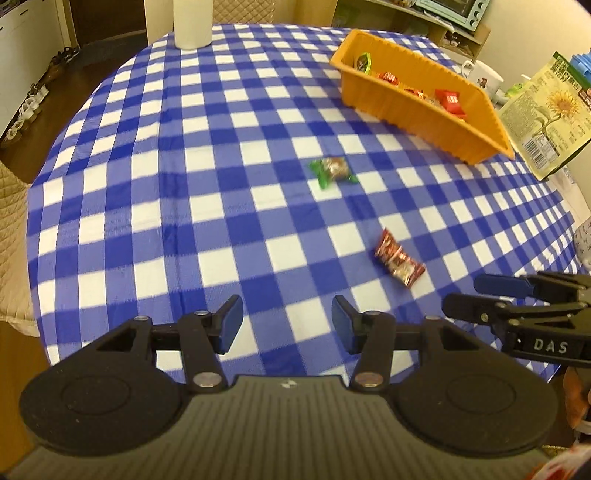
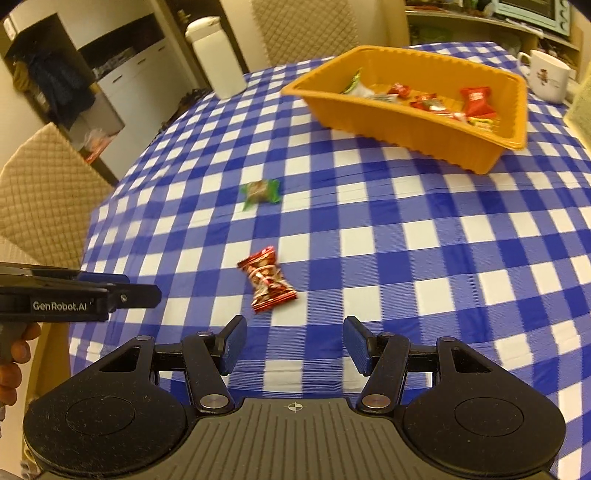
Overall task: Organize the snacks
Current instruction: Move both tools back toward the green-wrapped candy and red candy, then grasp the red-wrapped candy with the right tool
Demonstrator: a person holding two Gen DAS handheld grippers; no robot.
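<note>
Two wrapped snacks lie loose on the blue-and-white checked tablecloth: a green-ended candy (image 1: 332, 170) (image 2: 260, 192) and a red foil one (image 1: 399, 261) (image 2: 267, 282). An orange tray (image 1: 413, 110) (image 2: 399, 122) at the far right holds several wrapped snacks. My left gripper (image 1: 287, 325) hovers open near the table's front edge, nothing between its blue pads. My right gripper (image 2: 293, 339) is open too, with the red candy just ahead and left of its left pad. Each gripper shows in the other's view, the right gripper (image 1: 480, 295) at the right edge, the left gripper (image 2: 140, 291) at the left edge.
A white cylinder container (image 1: 192, 22) (image 2: 218, 59) stands at the table's far side. A white mug (image 2: 546, 75) and a sunflower-printed box (image 1: 546, 110) sit beyond the tray. Quilted chairs (image 2: 44, 192) stand around the table. A hand (image 2: 14, 354) grips the left tool.
</note>
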